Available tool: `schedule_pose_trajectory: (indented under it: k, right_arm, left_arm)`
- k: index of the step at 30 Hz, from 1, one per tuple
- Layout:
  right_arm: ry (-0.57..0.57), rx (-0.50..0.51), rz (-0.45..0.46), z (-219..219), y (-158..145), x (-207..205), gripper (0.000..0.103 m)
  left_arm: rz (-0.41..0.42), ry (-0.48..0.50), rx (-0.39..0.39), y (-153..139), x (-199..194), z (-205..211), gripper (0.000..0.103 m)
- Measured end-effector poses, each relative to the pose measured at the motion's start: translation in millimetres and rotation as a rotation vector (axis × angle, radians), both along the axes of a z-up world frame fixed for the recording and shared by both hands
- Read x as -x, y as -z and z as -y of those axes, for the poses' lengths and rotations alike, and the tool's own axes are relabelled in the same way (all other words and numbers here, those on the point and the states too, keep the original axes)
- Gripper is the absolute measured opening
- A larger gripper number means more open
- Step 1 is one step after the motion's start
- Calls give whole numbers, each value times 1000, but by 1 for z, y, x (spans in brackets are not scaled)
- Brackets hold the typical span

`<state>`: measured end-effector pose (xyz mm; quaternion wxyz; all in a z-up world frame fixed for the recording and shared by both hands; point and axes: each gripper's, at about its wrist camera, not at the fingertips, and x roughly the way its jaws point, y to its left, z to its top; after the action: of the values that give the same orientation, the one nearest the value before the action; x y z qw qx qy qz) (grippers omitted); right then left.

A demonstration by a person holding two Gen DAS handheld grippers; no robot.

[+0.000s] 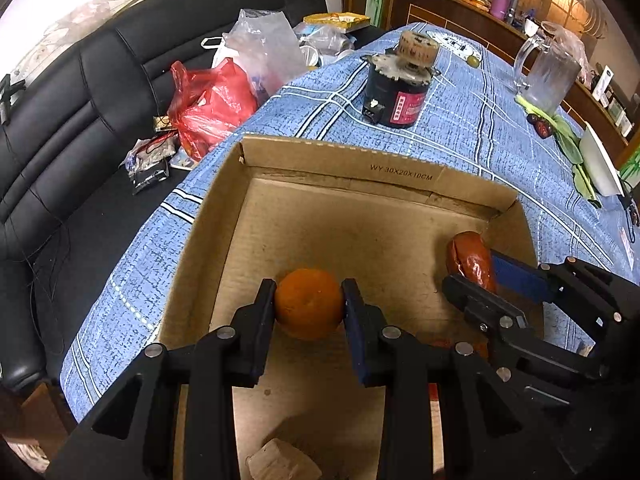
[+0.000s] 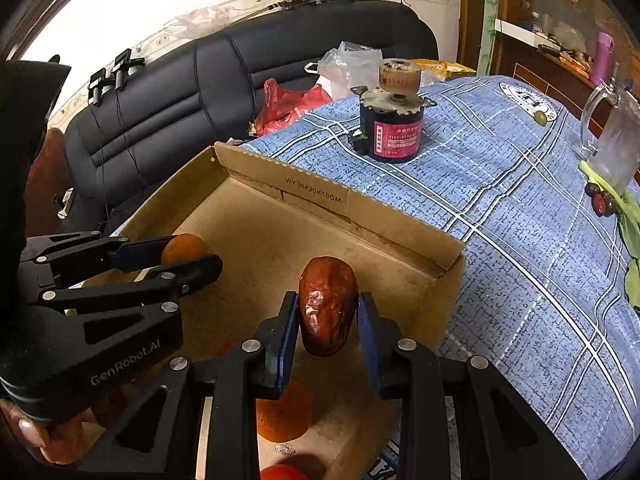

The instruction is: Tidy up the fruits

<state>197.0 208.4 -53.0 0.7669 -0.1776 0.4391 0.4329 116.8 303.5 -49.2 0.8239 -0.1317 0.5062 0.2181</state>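
An open cardboard box sits on the blue plaid tablecloth. My left gripper is shut on an orange, held low inside the box over its floor. To its right, my right gripper is shut on a glossy red-brown date near the box's right wall. The right wrist view shows the date pinched between the blue pads of the right gripper inside the box. There the left gripper holds the orange. Another orange lies below the right gripper.
Beyond the box stand a black motor with a pink label, a glass mug, loose dates on green leaves and a white dish. A black sofa with plastic bags lies left of the table. A pale chunk lies in the box.
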Motion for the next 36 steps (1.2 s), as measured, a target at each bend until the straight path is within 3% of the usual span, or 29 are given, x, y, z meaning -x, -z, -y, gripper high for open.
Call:
schedule_pose_trajectory:
  k: [13, 17, 19, 21, 33, 36]
  right_arm:
    - [-9, 8, -7, -3, 6, -2, 30]
    - [-13, 0, -17, 0, 5, -3, 30]
    - [-18, -9, -22, 2, 3, -2, 38]
    - [-20, -15, -19, 4, 0, 1, 46]
    - [-47, -54, 12, 29, -28, 24, 51]
    - [-55, -63, 18, 37, -34, 31, 53]
  left_arm:
    - [-23, 0, -47, 3, -5, 4, 31]
    - [-25, -12, -48, 2, -3, 2, 42]
    - [-20, -18, -53, 1, -1, 2, 42]
    - [-9, -22, -59, -2, 2, 3, 42]
    - [86, -13, -57, -26, 40, 25, 43]
    - [123, -19, -68, -36, 55, 32, 55]
